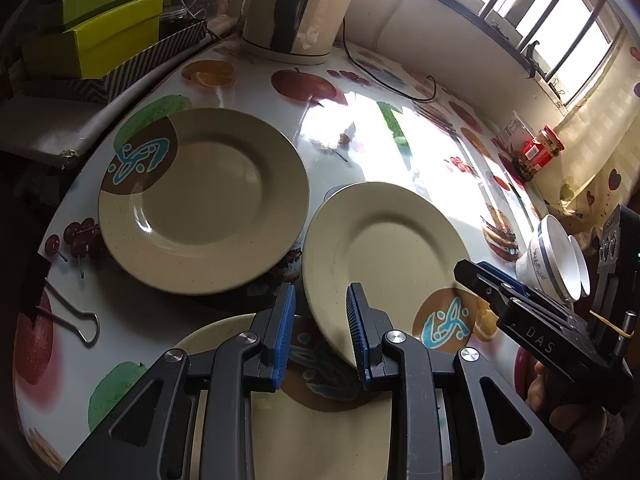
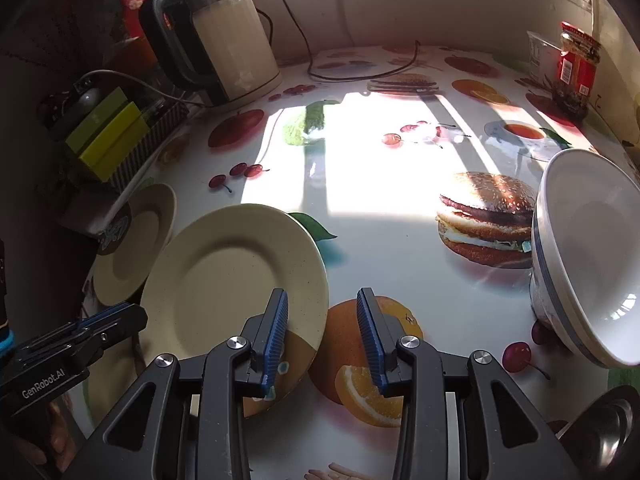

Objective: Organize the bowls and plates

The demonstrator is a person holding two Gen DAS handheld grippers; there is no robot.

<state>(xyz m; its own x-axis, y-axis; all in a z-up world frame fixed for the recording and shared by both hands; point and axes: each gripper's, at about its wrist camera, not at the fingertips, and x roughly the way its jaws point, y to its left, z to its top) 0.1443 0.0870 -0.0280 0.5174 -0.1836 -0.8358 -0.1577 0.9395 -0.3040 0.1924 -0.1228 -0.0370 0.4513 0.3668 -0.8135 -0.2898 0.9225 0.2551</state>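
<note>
At four o'clock on the table [image 1: 352, 152], a tilted plate [image 1: 384, 256] overlaps another plate [image 1: 304, 420]. Left gripper [image 1: 322, 332] and right gripper [image 2: 322, 336] are spread, holding nothing; a careless nudge could slide it off.

The left black two-finger tool with blue ribbed pads [image 1: 322, 334] points forward and down, its jaws spread apart with nothing clamped between them. The right black two-finger tool with blue ribbed pads [image 2: 322, 336] is angled the same way, jaws likewise parted and gripping nothing. Each tool's fingers reach into the other's view from the side.
</note>
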